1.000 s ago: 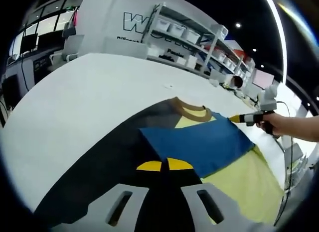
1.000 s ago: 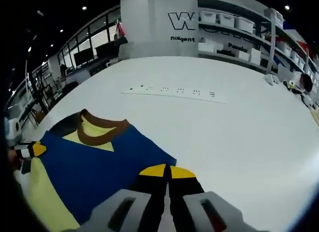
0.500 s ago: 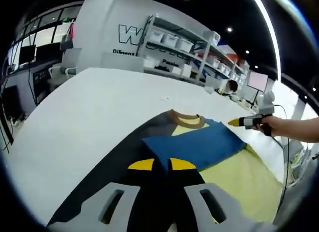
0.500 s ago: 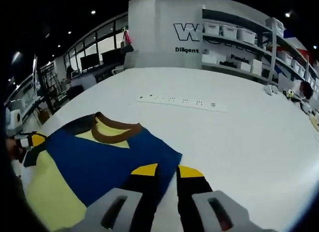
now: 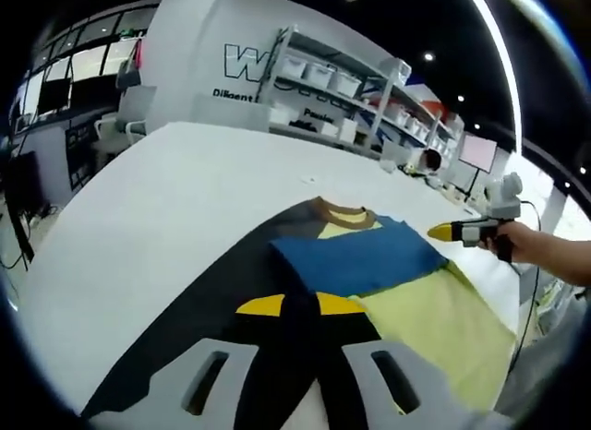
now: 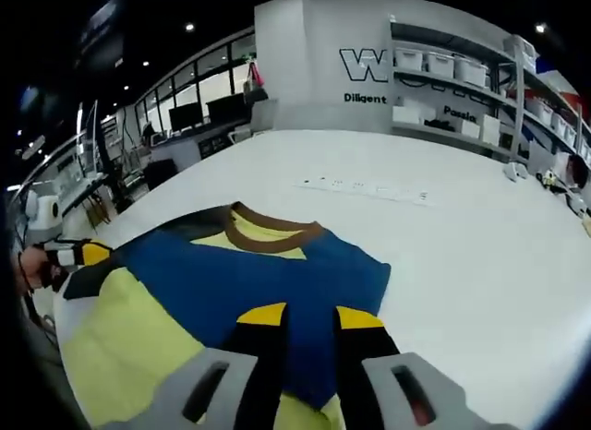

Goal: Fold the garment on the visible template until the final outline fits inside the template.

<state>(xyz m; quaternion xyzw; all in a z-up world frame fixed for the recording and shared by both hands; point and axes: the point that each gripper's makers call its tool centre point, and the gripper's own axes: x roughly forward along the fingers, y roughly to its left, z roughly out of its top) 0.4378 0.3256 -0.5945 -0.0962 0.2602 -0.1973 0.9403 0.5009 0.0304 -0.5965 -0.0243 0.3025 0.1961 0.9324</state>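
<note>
A broad white table (image 6: 480,227) takes up most of both views, running back to a grey wall with lettering and shelving (image 5: 346,75) stacked with pale bins across the top of each frame. On the table lies the garment (image 6: 249,273), a T-shirt with a pale yellow body, a brown collar band and blue panels. In the right gripper view it spreads across the lower left and centre, collar toward the middle of the frame. In the left gripper view the garment (image 5: 369,264) sits centre to lower right. A blue part is laid across the yellow body below the collar, which reads as a sleeve or side already folded inward to narrow the outline.

Under the shirt in the left gripper view a dark sheet (image 5: 208,301) runs from the collar down to the lower left; this is probably the template, and the shirt's left portion rests on it while the yellow body spills off toward the lower right.

The right gripper (image 6: 302,316) rises from the bottom centre of its own view with its yellow-tipped jaws parted and nothing between them, poised over the blue fabric, likely released after a fold. The left gripper (image 5: 299,305) in its view has jaws nearly together over the dark sheet; whether they pinch cloth cannot be told. At the right edge of the left gripper view a hand (image 5: 522,241) holds the other gripper just off the shirt's blue edge.
</note>
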